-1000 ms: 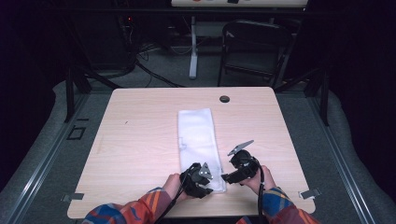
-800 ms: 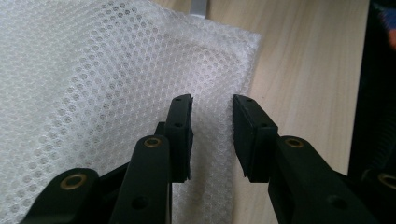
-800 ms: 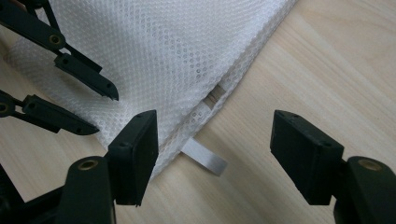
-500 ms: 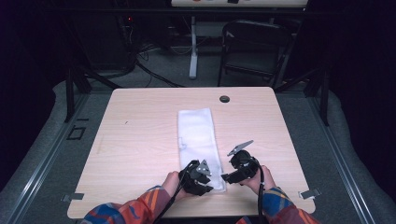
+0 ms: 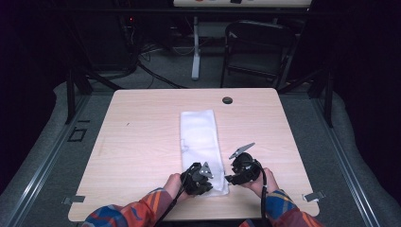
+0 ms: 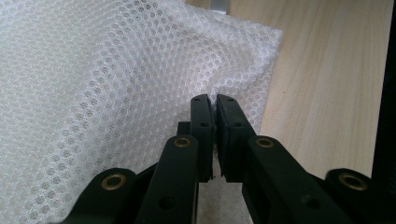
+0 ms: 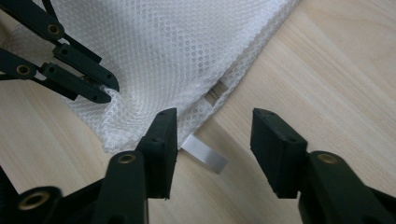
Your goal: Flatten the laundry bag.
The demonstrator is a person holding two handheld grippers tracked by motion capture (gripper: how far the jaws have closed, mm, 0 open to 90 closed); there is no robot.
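Mesh bag point(image 5: 200, 144), white, lies flat near the centre of the table point(image 5: 142, 142) in the high view, long axis running from the person's edge toward the far edge. The left gripper point(image 5: 201, 176) sits on the bag's near end; the right gripper point(image 5: 235, 174) is just beside the bag's near right corner. Against the picture half a second earlier, both grippers and the bag hold the same positions. A round grommet point(image 5: 227, 100) is set in the table near its far edge; a chair point(image 5: 257, 52) stands beyond.

Left gripper view: the left gripper point(image 6: 215, 100) is clenched on a fold of mesh bag point(image 6: 107, 93).

Right gripper view: the right gripper point(image 7: 215, 126) is released, jaws spread over the bag's corner edge, where a zipper pull tab point(image 7: 204, 153) lies on the wood.
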